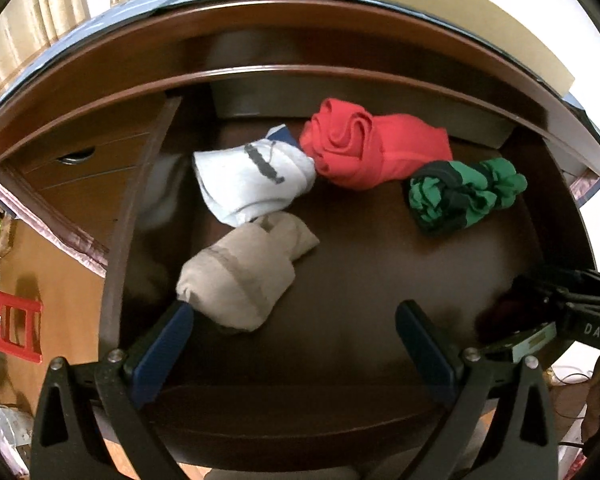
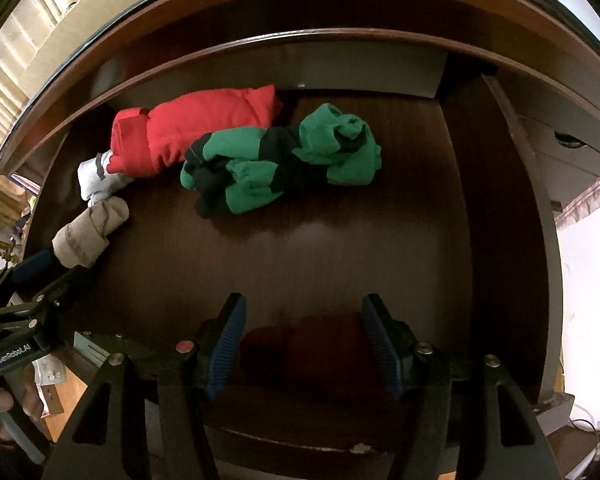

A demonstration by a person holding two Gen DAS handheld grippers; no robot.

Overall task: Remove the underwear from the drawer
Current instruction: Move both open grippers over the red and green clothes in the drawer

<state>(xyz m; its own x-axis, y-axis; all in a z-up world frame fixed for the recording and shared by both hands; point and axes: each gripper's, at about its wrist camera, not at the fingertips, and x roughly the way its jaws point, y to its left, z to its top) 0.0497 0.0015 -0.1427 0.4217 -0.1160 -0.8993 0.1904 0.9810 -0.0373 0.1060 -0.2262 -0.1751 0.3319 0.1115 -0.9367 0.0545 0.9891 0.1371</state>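
Note:
The wooden drawer [image 1: 360,264] is pulled out, with rolled garments in it: a white one [image 1: 252,184], a red one [image 1: 364,144], a green and black one [image 1: 464,196] and a beige one [image 1: 240,272]. My left gripper [image 1: 296,340] hangs open over the drawer's front, its left pad [image 1: 168,344] at the beige roll's near end. My right gripper [image 2: 304,340] is shut on a dark red roll [image 2: 320,344] at the drawer's front right, the roll filling the gap between the pads. The green roll [image 2: 280,164] and red roll [image 2: 188,128] lie farther back.
The desk's top edge [image 1: 340,12] overhangs the back of the drawer. A shut drawer with a handle [image 1: 74,156] is at the left, and a red plastic stool [image 1: 10,328] stands on the floor. The drawer's right wall [image 2: 512,200] stands close to my right gripper.

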